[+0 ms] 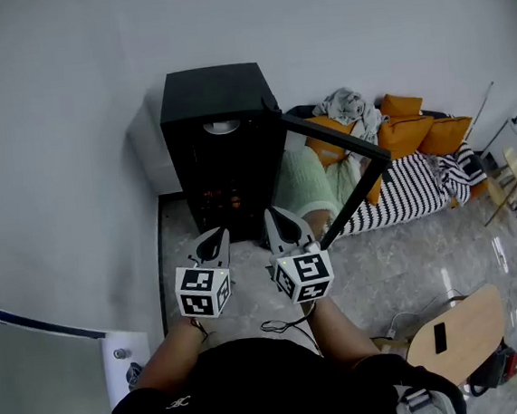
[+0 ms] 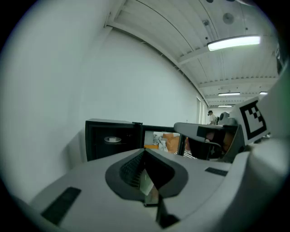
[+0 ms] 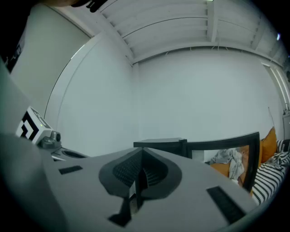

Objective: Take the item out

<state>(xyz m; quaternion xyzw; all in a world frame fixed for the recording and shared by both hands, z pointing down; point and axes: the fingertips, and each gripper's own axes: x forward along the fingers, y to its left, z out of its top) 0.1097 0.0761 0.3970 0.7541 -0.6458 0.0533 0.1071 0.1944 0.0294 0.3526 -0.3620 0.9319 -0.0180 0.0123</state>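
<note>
A black cabinet (image 1: pixel 222 132) stands against the wall with its door (image 1: pixel 339 144) swung open to the right. On an upper shelf inside lies a white round item (image 1: pixel 222 127), which the left gripper view also shows as a white round item (image 2: pixel 112 139). My left gripper (image 1: pixel 213 240) and right gripper (image 1: pixel 282 219) hover side by side in front of the opening, short of the cabinet. In both gripper views the jaws meet with nothing between them: left gripper (image 2: pixel 144 153), right gripper (image 3: pixel 141 153). The lower inside of the cabinet is dark.
The open door juts out to the right of my right gripper. Behind it lie orange cushions (image 1: pixel 415 127) and a striped blanket (image 1: pixel 411 187). A wooden seat (image 1: pixel 457 332) stands at lower right. The wall (image 1: pixel 55 176) closes off the left side, and a cable (image 1: pixel 283 325) lies on the floor.
</note>
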